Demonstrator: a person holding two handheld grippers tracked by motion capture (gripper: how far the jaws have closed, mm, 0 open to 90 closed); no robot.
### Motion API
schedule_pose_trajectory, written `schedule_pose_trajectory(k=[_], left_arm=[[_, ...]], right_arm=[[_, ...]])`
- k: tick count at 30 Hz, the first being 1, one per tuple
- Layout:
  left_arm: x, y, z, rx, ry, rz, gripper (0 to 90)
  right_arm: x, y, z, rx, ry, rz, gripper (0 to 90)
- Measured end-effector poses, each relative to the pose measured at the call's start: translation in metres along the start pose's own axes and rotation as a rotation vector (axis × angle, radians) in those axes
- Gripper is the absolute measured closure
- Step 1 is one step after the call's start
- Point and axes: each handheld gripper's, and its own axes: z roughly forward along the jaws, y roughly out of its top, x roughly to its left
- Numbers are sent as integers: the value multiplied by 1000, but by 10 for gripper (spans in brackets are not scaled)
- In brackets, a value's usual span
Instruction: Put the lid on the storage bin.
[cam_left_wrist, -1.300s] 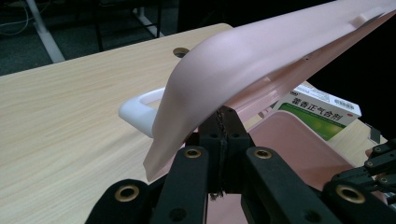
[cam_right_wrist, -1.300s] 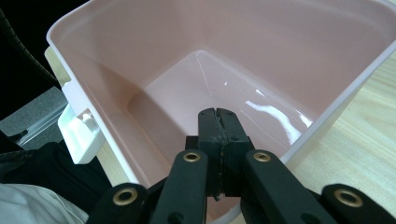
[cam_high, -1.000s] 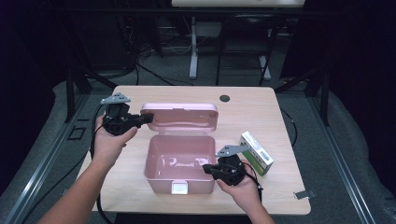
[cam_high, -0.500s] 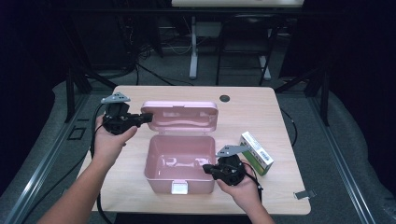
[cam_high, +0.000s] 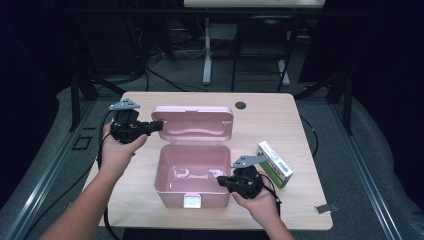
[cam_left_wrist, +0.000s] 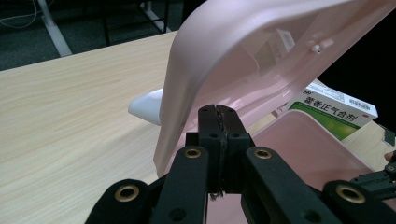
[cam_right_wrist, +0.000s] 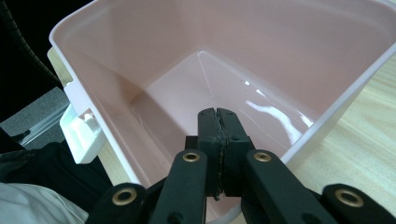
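Both grippers at the open pink plastic box.
Our left gripper has its jaws pressed together beside the raised pink lid; our right gripper, jaws likewise together, holds nothing over the rim.

The open pink box has free room inside; its raised lid blocks the back.

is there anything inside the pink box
No, the pink box is bare inside in the right gripper view, showing only its glossy floor and walls.
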Motion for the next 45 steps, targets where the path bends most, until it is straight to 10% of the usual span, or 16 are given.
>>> schedule_pose_trajectory(k=[27, 45], left_arm=[[10, -4, 11, 13, 38, -18, 899], [29, -10, 49, 68, 86, -72, 899]], right_arm=[[0, 0, 0, -2, 2, 1, 894], [-1, -1, 0, -5, 5, -2, 896]])
